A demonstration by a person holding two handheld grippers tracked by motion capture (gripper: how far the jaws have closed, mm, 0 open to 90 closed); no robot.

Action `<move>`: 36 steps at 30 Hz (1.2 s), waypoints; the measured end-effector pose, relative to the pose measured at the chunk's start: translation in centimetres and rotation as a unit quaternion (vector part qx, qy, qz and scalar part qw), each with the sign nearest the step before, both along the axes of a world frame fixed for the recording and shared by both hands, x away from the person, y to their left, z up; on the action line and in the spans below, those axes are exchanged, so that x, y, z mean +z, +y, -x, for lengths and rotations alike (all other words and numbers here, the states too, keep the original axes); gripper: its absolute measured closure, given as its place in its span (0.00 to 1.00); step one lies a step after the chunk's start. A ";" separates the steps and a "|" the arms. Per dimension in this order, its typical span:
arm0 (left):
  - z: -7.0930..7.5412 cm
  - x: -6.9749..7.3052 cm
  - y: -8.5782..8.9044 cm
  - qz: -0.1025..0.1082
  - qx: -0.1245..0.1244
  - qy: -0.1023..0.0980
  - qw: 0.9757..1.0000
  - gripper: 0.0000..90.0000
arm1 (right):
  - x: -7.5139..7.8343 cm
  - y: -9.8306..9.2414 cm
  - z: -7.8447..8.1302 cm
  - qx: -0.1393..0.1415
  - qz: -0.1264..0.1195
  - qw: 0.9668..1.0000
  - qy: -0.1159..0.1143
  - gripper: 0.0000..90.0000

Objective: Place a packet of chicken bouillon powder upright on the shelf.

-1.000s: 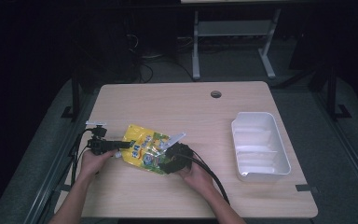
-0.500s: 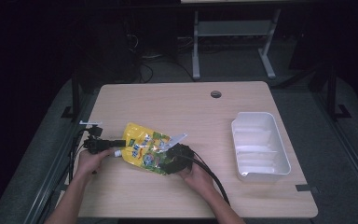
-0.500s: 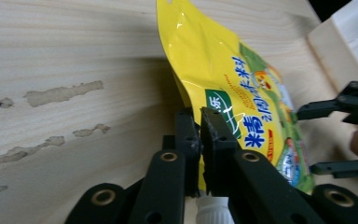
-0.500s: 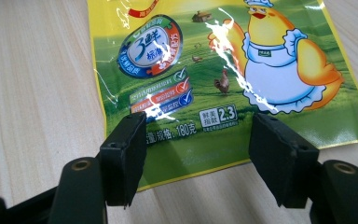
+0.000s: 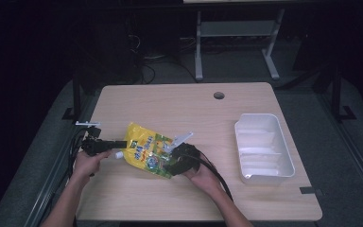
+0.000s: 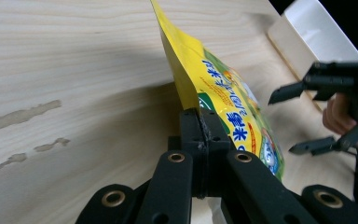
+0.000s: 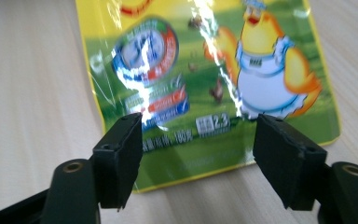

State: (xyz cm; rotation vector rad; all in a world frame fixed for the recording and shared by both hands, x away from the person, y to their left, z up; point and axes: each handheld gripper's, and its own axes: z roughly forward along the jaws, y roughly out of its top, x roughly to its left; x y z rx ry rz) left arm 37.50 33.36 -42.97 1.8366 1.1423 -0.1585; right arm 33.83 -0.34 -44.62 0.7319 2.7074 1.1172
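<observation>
A yellow and green snack pouch (image 5: 146,151) with a cartoon chicken lies left of the table's middle, its left edge raised. My left gripper (image 5: 123,143) comes in from the left and has just closed its jaws; in the left gripper view the gripper (image 6: 200,121) is shut on the pouch's (image 6: 214,88) yellow edge. My right gripper (image 5: 168,160) is at the pouch's right end. In the right gripper view it (image 7: 198,140) is open and has just opened a little wider, and the pouch's (image 7: 214,70) bottom edge lies under the gap, untouched. That gripper (image 6: 303,116) shows open in the left gripper view too.
A white plastic tray (image 5: 264,116) stands at the table's right side, seen also as a tray (image 6: 317,23) in the left gripper view. The wooden table (image 5: 170,104) has a cable hole (image 5: 219,95) near its far edge. A small white piece (image 5: 118,154) lies under the left gripper's tip.
The left gripper has closed on the pouch's left edge and lifted it slightly off the table. The right hand has stayed in place at the pouch's right end.
</observation>
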 end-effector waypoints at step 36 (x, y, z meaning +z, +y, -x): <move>2.8 9.1 -7.4 -0.007 -0.194 -0.092 0.977 1.00 | 5.3 -2.8 -1.0 0.036 -0.093 0.995 0.014 0.22</move>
